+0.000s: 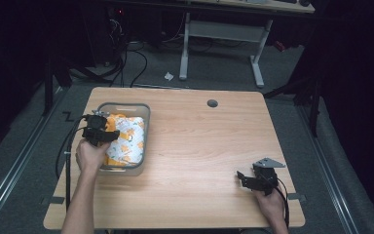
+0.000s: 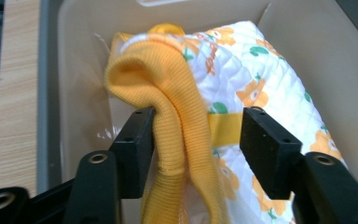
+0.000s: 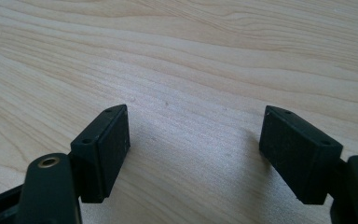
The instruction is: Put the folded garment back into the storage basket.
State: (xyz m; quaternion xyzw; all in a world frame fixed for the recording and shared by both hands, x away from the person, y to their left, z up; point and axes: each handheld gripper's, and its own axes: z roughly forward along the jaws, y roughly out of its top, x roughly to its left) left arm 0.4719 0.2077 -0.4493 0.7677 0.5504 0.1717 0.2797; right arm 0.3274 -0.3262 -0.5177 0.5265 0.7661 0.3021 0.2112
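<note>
A grey plastic bin (image 1: 124, 105) stands at the table's left side. It holds a folded white quilted garment (image 1: 128, 142) printed with orange and green figures. My left gripper (image 1: 101, 130) hangs over the bin's near left part, and its jaws stand apart. In the left gripper view a yellow ribbed cuff (image 2: 168, 88) of the garment (image 2: 265, 79) lies between the jaws (image 2: 199, 116). It leans on the left pad, with a gap to the right pad. My right gripper (image 1: 242, 176) rests low at the table's near right. It is open (image 3: 196, 111) over bare wood.
The wooden table (image 1: 199, 146) has a round cable hole (image 1: 212, 103) near its far edge. Beyond it stand a white desk frame (image 1: 221, 34) and cables on a dark floor. The bin's pale inner wall (image 2: 307, 37) rises close around the garment.
</note>
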